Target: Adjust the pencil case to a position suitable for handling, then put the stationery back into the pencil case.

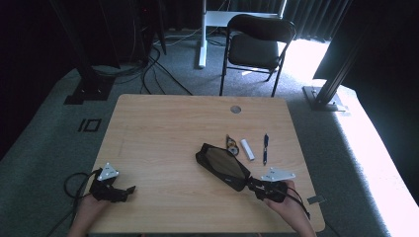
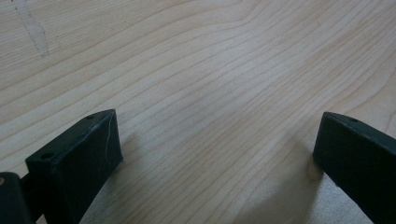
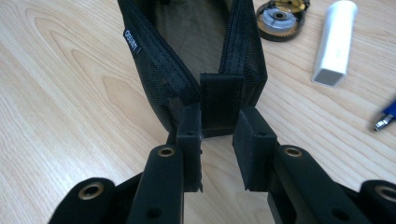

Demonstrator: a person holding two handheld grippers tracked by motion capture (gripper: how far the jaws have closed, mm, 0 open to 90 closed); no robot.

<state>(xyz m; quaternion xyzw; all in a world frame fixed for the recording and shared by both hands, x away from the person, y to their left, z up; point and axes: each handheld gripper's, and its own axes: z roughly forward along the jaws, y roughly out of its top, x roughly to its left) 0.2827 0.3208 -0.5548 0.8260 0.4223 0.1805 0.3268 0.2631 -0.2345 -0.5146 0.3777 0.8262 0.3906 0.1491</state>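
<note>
— How do the hands sit?
— The right gripper (image 1: 253,186) lies low at the table's near right edge, its jaws parted narrowly around the end tab of a black mesh pencil case (image 3: 196,56), a gap showing between pads and tab. The left gripper (image 1: 129,189) rests near the front left, jaws spread wide over bare wood.
— And the surroundings?
— The wooden table (image 1: 163,128) carries the case, lying open at centre-right, with a small round metal part (image 3: 280,16), a white tube (image 3: 334,42) and a blue pen (image 1: 265,147) just beyond it. A black folding chair (image 1: 257,47) stands on grey carpet behind.
</note>
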